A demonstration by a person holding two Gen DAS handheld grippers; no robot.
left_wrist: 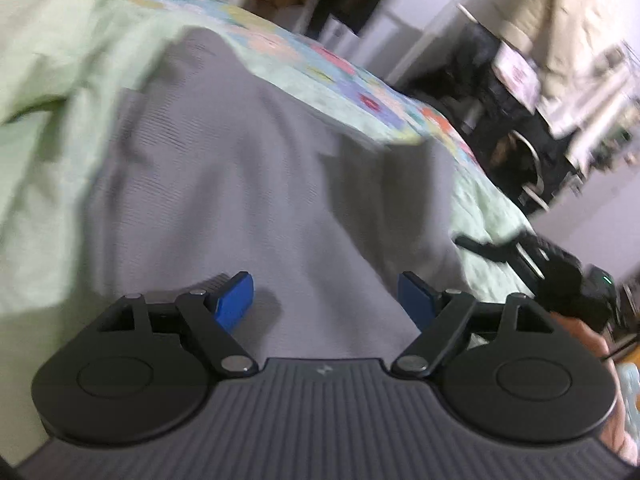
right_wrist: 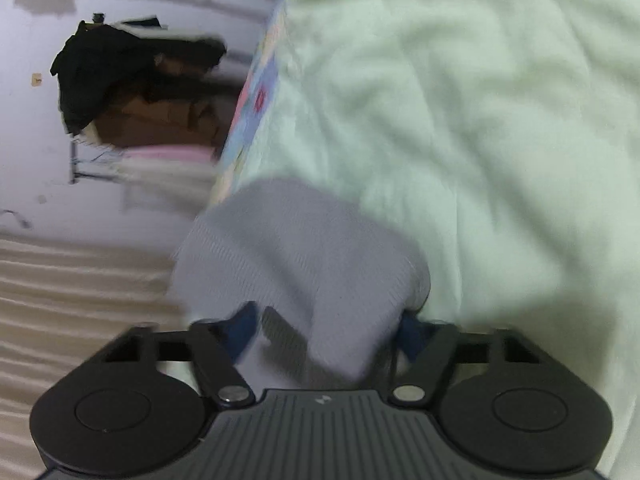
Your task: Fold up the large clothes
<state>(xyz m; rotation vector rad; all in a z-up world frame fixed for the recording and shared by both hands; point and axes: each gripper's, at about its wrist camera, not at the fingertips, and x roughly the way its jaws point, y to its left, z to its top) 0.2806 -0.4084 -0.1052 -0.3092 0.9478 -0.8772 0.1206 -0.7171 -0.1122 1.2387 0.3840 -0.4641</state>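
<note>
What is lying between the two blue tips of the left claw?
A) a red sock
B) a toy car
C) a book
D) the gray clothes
D: in the left wrist view, the left claw is open, with its blue tips apart over the gray clothes spread on the pale green blanket.

Left wrist view: looks forward from behind the left tool [left_wrist: 326,300], close above the grey garment [left_wrist: 240,184] on the bed [left_wrist: 492,216]. Right wrist view: from behind the right tool [right_wrist: 326,332], equally close. Both views share garment and green bedcover [right_wrist: 480,120].
</note>
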